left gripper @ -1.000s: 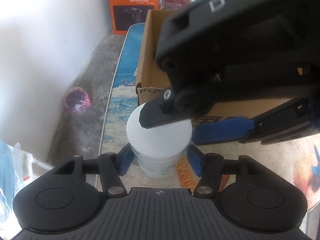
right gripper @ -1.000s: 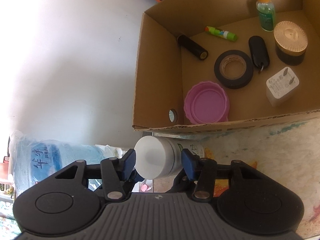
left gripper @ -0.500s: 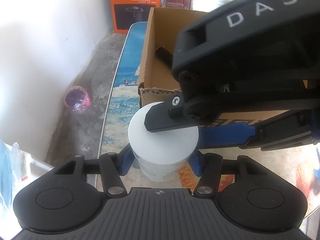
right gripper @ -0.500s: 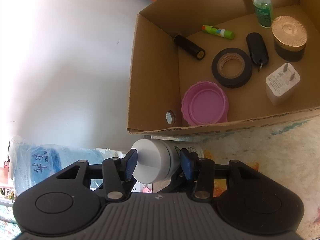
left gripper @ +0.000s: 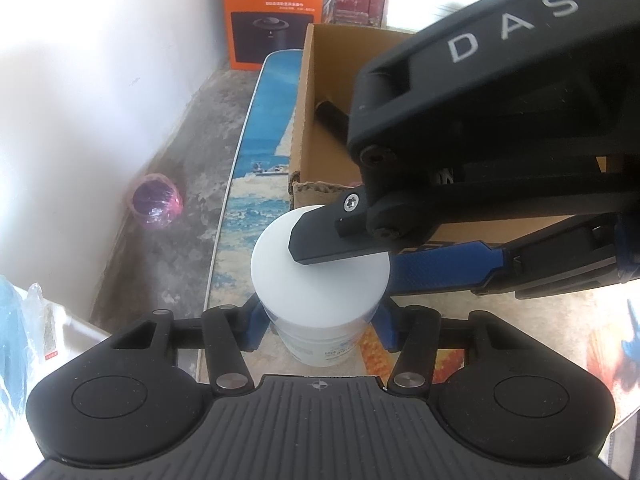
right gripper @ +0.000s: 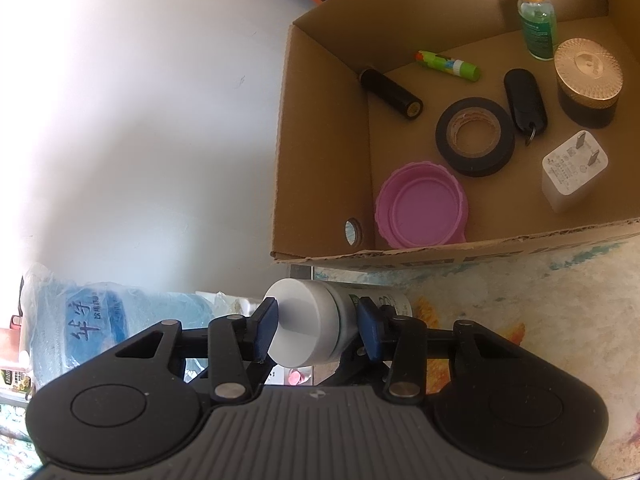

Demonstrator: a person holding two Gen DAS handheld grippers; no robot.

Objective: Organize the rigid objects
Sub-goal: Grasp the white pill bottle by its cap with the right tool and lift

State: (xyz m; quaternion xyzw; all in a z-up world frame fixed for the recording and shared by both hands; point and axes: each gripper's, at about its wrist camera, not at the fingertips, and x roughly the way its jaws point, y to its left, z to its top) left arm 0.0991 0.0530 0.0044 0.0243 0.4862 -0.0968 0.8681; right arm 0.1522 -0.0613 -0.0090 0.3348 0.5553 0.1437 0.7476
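Observation:
A white-capped plastic bottle [left gripper: 320,280] is held between both grippers, just in front of an open cardboard box [left gripper: 304,120]. My left gripper [left gripper: 318,326] is shut on the bottle's body below the cap. My right gripper [right gripper: 316,330] is shut on the bottle's white cap [right gripper: 304,328]; its black body crosses the top right of the left wrist view. The box [right gripper: 320,184] holds a pink lid [right gripper: 422,208], a black tape roll [right gripper: 474,136], a white charger [right gripper: 572,176], a gold-lidded jar [right gripper: 588,76], a green dropper bottle [right gripper: 536,20], a black tube [right gripper: 390,94], a glue stick [right gripper: 448,65] and a black key fob [right gripper: 525,100].
The box stands on a table with a colourful printed cloth [right gripper: 520,320]. A white wall is on the left. An orange appliance box [left gripper: 276,12] and a pink wrapped object [left gripper: 154,202] lie on the floor beyond. A blue water jug in plastic [right gripper: 92,312] is at the lower left.
The bottle and both grippers have shifted slightly; the box sits a little farther right and higher in the right wrist view. Both grips hold unchanged.

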